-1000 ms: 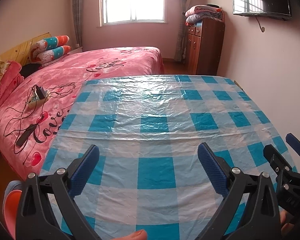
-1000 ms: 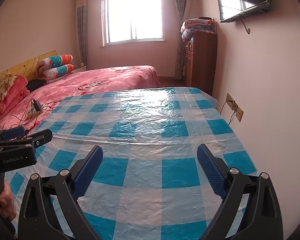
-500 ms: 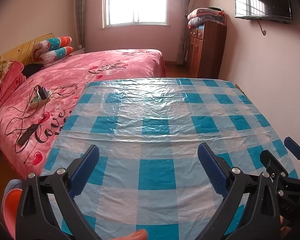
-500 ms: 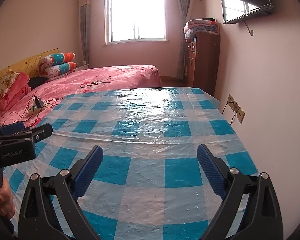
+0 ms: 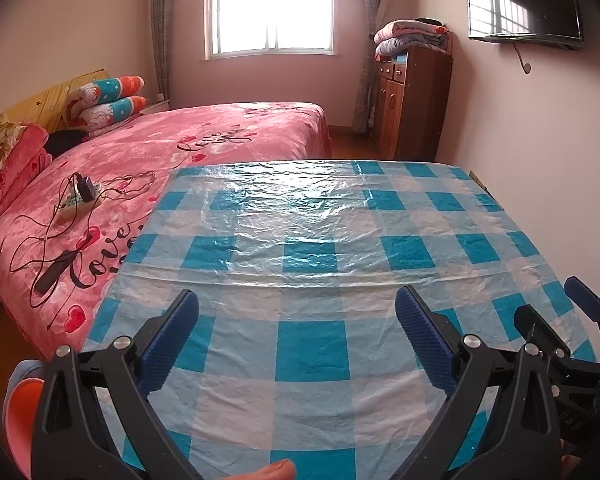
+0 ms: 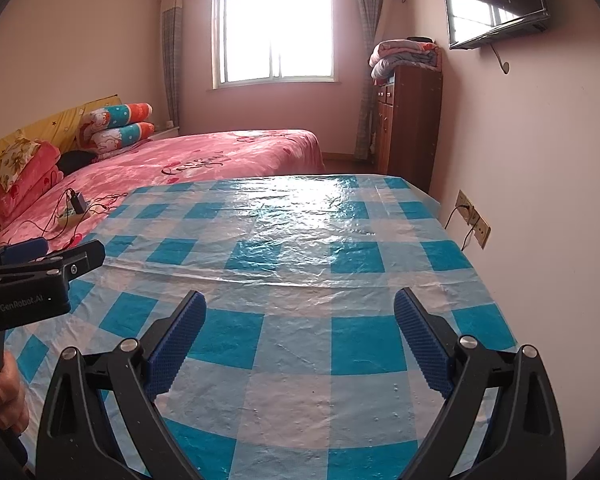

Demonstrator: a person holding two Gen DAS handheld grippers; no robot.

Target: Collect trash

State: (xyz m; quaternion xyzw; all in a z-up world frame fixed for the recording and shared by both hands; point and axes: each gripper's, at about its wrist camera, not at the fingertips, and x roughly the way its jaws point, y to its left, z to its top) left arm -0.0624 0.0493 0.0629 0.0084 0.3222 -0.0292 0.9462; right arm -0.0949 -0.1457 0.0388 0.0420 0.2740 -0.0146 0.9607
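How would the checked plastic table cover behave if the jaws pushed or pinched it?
The checked plastic table cover looks thin and wrinkled, so it would probably bunch and slide rather than resist. Its glossy sheen suggests a slippery surface. Pinched, it would likely lift floppily.

Ahead of your tongs lies a glossy, wrinkled plastic tablecloth [image 5: 308,216] in blue check, left of them a soft plush pink bedspread [image 5: 188,148], far right a dark varnished wooden cabinet [image 6: 410,120], and your matt black plastic left gripper [image 5: 296,336] carries ribbed blue pads [image 5: 424,332].
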